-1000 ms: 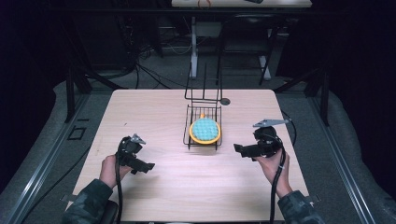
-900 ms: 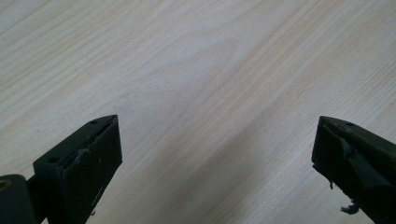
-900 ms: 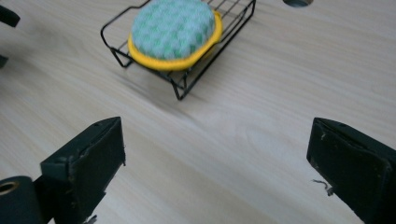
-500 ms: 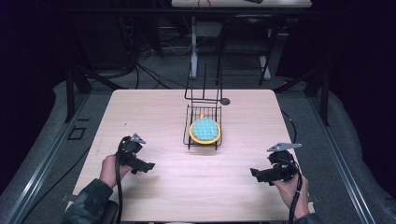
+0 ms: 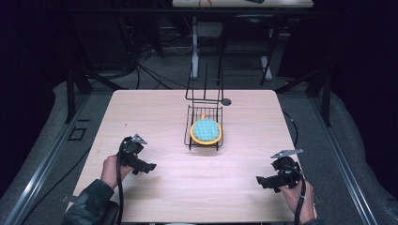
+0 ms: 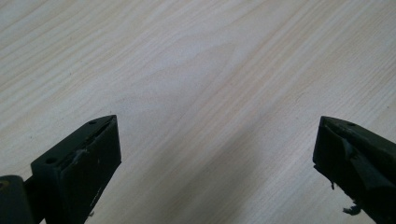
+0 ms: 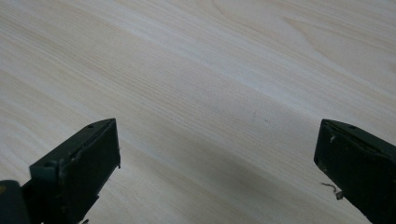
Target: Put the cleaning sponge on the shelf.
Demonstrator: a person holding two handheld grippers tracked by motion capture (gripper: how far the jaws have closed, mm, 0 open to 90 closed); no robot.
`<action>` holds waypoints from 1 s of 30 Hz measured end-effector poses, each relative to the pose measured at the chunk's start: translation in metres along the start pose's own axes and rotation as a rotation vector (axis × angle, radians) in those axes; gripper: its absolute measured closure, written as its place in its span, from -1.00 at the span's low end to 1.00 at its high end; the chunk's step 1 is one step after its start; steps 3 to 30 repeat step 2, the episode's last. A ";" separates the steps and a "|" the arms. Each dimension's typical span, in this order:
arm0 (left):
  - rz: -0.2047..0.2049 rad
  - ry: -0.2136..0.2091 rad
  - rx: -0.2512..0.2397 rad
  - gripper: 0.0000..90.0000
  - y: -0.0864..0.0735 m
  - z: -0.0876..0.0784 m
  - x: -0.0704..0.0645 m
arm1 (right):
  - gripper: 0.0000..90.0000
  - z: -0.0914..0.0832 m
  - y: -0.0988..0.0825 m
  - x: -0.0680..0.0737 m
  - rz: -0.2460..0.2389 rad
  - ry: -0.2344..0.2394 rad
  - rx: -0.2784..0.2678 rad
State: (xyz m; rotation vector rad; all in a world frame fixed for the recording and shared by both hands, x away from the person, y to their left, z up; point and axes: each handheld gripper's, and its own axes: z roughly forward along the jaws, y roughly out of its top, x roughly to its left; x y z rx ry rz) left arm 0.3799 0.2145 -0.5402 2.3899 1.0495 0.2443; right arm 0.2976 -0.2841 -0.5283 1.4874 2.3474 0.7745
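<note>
Since a second ago my right gripper (image 5: 259,180) has pulled away from the rack and dropped back toward my near right corner of the table (image 5: 155,108), while my left gripper (image 5: 149,166) sits where it was near the left edge. Both of my hands are low over bare wood now, well apart from each other and from anything else on the surface. In the left gripper view (image 6: 215,154) my two black jaws stand wide, one at each lower corner of the frame, with nothing between them but pale wood grain and a soft shadow. The right gripper view (image 7: 217,154) tells the same: jaws spread wide, empty, only tabletop between them, a bit of frayed fluff hanging off the inner edge of one pad. From the high view, the black wire rack (image 5: 204,125) stands at the middle of the table toward the far side, its tall back frame rising behind a low basket part. Inside that basket lies the orange-rimmed plate (image 5: 206,131) with its teal patterned middle, tilted slightly against the wires. A small dark round thing (image 5: 226,101) rests on the table just beside the rack's far right corner; I cannot tell what it is. My left hand (image 5: 111,169) and right hand (image 5: 295,199) wrap the grips from behind, cables trailing back toward me.
</note>
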 end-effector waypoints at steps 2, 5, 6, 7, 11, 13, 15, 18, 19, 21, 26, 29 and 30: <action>-0.001 0.003 0.002 -0.98 0.000 0.001 0.000 | -1.00 0.001 -0.001 -0.001 0.000 0.002 0.021; -0.001 0.003 0.002 -0.98 0.000 0.001 0.000 | -1.00 0.001 -0.001 -0.001 0.000 0.002 0.021; -0.001 0.003 0.002 -0.98 0.000 0.001 0.000 | -1.00 0.001 -0.001 -0.001 0.000 0.002 0.021; -0.001 0.003 0.002 -0.98 0.000 0.001 0.000 | -1.00 0.001 -0.001 -0.001 0.000 0.002 0.021; -0.001 0.003 0.002 -0.98 0.000 0.001 0.000 | -1.00 0.001 -0.001 -0.001 0.000 0.002 0.021; -0.001 0.003 0.002 -0.98 0.000 0.001 0.000 | -1.00 0.001 -0.001 -0.001 0.000 0.002 0.021; -0.001 0.003 0.002 -0.98 0.000 0.001 0.000 | -1.00 0.001 -0.001 -0.001 0.000 0.002 0.021; -0.001 0.003 0.002 -0.98 0.000 0.001 0.000 | -1.00 0.001 -0.001 -0.001 0.000 0.002 0.021; -0.001 0.003 0.002 -0.98 0.000 0.001 0.000 | -1.00 0.001 -0.001 -0.001 0.000 0.002 0.021; -0.001 0.003 0.002 -0.98 0.000 0.001 0.000 | -1.00 0.001 -0.001 -0.001 0.000 0.002 0.021; -0.001 0.003 0.002 -0.98 0.000 0.001 0.000 | -1.00 0.001 -0.001 -0.001 0.000 0.002 0.021; -0.001 0.003 0.002 -0.98 0.000 0.001 0.000 | -1.00 0.001 -0.001 -0.001 0.000 0.002 0.021; -0.001 0.003 0.002 -0.98 0.000 0.001 0.000 | -1.00 0.001 -0.001 -0.001 0.000 0.002 0.021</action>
